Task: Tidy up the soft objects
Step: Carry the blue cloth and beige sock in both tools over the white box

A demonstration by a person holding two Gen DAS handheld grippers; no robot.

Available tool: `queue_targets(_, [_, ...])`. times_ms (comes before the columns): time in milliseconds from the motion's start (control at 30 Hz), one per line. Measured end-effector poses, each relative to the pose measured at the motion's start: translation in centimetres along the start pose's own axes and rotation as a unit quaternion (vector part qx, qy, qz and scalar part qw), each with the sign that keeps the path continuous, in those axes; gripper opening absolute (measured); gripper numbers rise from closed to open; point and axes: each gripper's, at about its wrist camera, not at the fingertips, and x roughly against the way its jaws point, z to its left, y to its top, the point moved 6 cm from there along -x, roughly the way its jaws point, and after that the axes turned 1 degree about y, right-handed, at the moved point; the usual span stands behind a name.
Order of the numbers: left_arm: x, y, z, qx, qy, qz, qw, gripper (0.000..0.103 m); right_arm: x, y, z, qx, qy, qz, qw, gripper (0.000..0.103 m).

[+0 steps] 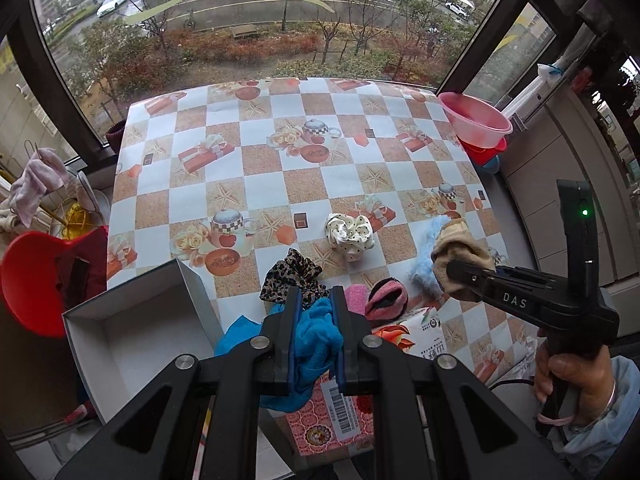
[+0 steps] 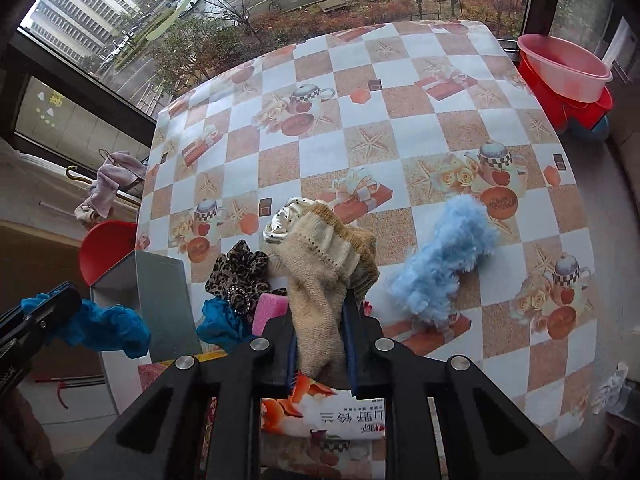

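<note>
My left gripper (image 1: 316, 300) is shut on a blue cloth (image 1: 316, 336) and holds it beside the open white box (image 1: 132, 332); the cloth also shows in the right wrist view (image 2: 108, 326). My right gripper (image 2: 320, 308) is shut on a beige knitted sock (image 2: 320, 280), seen in the left wrist view too (image 1: 460, 252). On the table lie a leopard scrunchie (image 1: 292, 272), a white dotted scrunchie (image 1: 350, 232), a pink fuzzy piece (image 1: 386, 298) and a fluffy light-blue piece (image 2: 444, 264).
The checked tablecloth (image 1: 304, 168) covers the table by the window. Pink and red basins (image 1: 476, 120) stand at the far right corner. A red chair (image 1: 36, 276) is at the left. Printed packets (image 1: 332, 412) lie at the near edge.
</note>
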Motion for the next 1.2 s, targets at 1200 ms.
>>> queue_targets(1200, [6.2,-14.9,8.4,0.041,0.0,0.001,0.9991,0.015,4.1,-14.6,12.8,0.086,0.014,0.035,0.996,0.019])
